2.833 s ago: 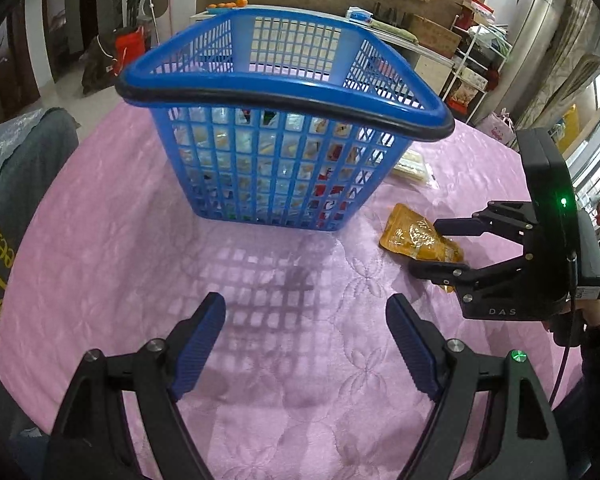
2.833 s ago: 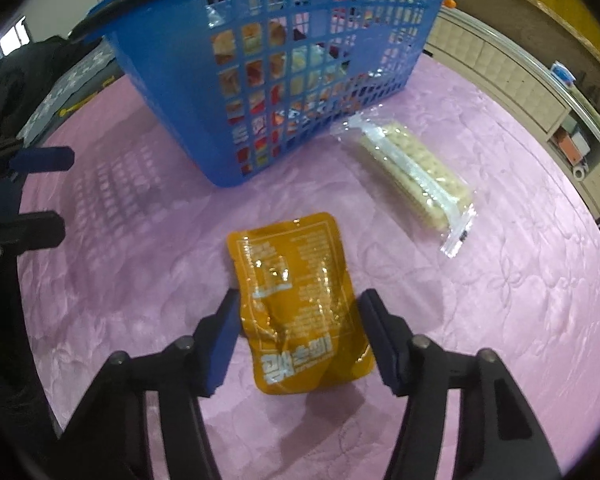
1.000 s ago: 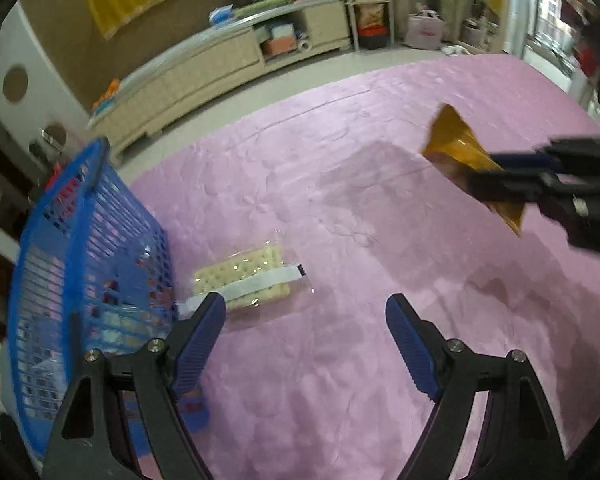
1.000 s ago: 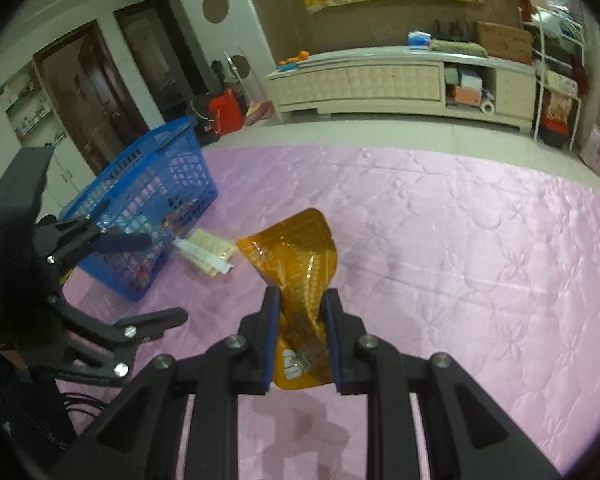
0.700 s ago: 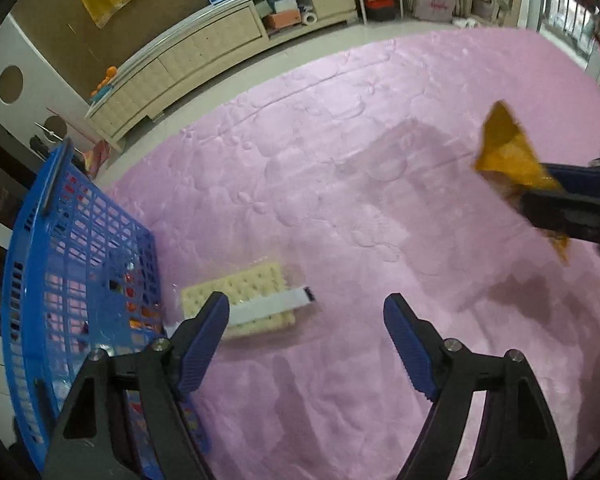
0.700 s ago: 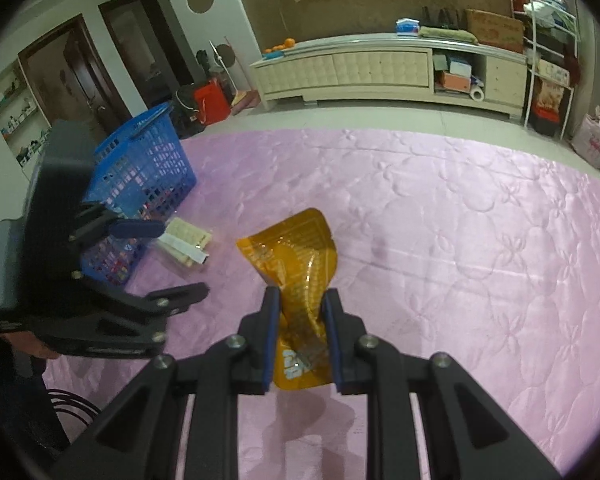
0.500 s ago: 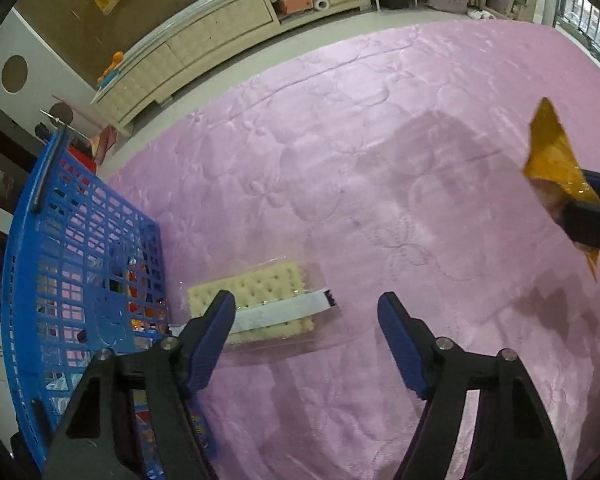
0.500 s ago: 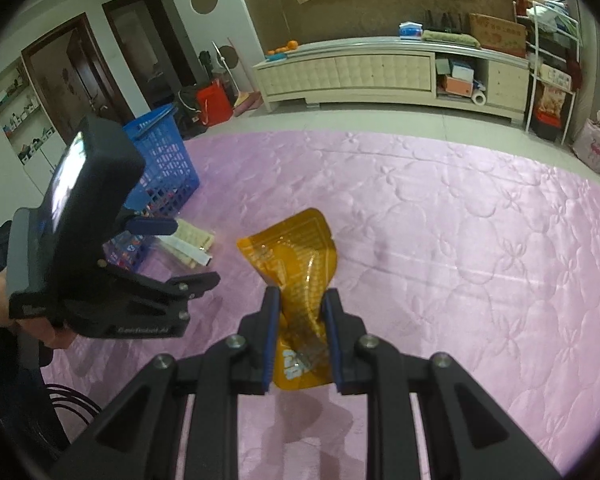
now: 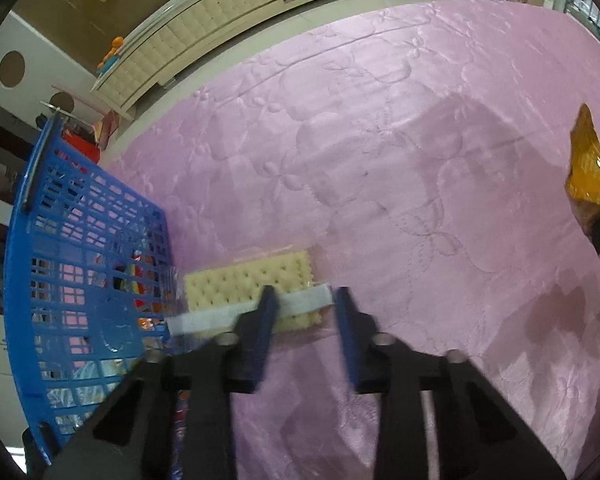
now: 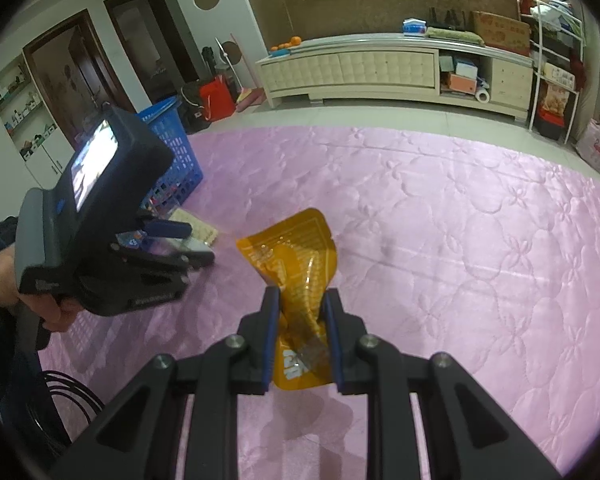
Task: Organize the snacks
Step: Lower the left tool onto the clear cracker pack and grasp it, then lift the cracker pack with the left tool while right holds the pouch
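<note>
A clear pack of pale crackers (image 9: 248, 284) lies on the pink quilted cloth (image 9: 380, 160), right beside the blue mesh basket (image 9: 80, 260). My left gripper (image 9: 305, 304) points steeply down over the pack's right end. Its jaws are closing with the pack's white strip between them, and I see no firm press. In the right wrist view the left gripper (image 10: 184, 242) straddles the cracker pack (image 10: 200, 232) in front of the basket (image 10: 176, 148). My right gripper (image 10: 300, 304) is shut on an orange pouch (image 10: 296, 252) held above the cloth. The pouch (image 9: 588, 176) also shows at the left wrist view's right edge.
The basket holds several wrapped snacks. A long cream cabinet (image 10: 380, 68) stands on the floor beyond the cloth's far edge, with a red bag (image 10: 216, 100) near it. A person's hand (image 10: 4, 280) grips the left tool, and a black cable (image 10: 72, 400) hangs below it.
My left gripper came down onto the cracker pack and its jaws narrowed from wide open to a small gap. The right gripper stayed still with the pouch in it.
</note>
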Demonstrator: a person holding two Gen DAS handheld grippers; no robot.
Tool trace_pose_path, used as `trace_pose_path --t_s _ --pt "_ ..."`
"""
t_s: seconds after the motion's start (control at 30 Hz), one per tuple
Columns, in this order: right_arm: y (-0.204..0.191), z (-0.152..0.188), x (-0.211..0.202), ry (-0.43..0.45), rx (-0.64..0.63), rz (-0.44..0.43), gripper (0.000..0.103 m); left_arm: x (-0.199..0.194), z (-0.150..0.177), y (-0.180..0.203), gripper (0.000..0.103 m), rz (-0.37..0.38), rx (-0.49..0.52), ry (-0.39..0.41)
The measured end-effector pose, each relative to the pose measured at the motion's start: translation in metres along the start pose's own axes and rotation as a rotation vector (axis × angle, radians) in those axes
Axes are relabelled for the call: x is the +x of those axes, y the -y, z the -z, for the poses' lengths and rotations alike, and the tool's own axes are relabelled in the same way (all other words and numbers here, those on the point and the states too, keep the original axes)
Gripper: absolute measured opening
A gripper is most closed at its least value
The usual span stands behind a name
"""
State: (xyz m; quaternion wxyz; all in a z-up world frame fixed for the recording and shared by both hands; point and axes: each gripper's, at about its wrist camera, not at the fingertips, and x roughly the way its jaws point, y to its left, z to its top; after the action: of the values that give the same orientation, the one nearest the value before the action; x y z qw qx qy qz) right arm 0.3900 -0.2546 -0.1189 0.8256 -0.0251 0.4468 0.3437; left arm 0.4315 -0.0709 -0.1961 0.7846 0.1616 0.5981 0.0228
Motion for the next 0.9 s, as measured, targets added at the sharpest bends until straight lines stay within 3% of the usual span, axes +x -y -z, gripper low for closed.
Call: trace_pose_path --t_s 0.03,0.1,0.33,0.47,0.53,0.6,0.7,0.77,0.9 --pt "0.0 0.0 0.0 0.001 -0.001 0.0 0.026 0.002 0.002 -0.003 0.018 0.009 -0.006 -0.001" --pt "-0.001 -0.001 0.001 -0.002 -0.002 -0.002 0.026 0.003 0.003 -0.006 0.001 0.027 -0.012 -0.005" --pt "-0.003 -0.001 0.005 -0.009 -0.011 -0.002 0.026 0.006 0.004 -0.014 0.0 0.055 -0.045 0.008" --pt "-0.003 -0.001 0.004 -0.009 -0.011 -0.005 0.026 -0.008 0.012 -0.001 0.0 0.042 0.024 0.044" --pt "-0.002 -0.001 0.003 -0.006 -0.009 -0.004 0.026 -0.013 0.011 0.009 0.008 -0.006 0.11 0.054" --pt "-0.002 -0.001 0.003 -0.007 -0.008 -0.003 0.026 -0.018 0.01 0.018 0.053 -0.064 0.202 0.066" --pt "-0.002 0.0 0.001 -0.003 -0.006 -0.003 0.026 -0.028 0.008 0.029 0.077 -0.078 0.373 0.112" --pt "-0.001 0.0 0.0 0.002 0.0 -0.003 0.026 -0.031 0.007 0.034 0.082 -0.095 0.492 0.099" --pt "0.002 -0.001 -0.003 0.011 0.012 -0.005 0.026 -0.022 0.003 0.042 0.082 -0.126 0.721 0.021"
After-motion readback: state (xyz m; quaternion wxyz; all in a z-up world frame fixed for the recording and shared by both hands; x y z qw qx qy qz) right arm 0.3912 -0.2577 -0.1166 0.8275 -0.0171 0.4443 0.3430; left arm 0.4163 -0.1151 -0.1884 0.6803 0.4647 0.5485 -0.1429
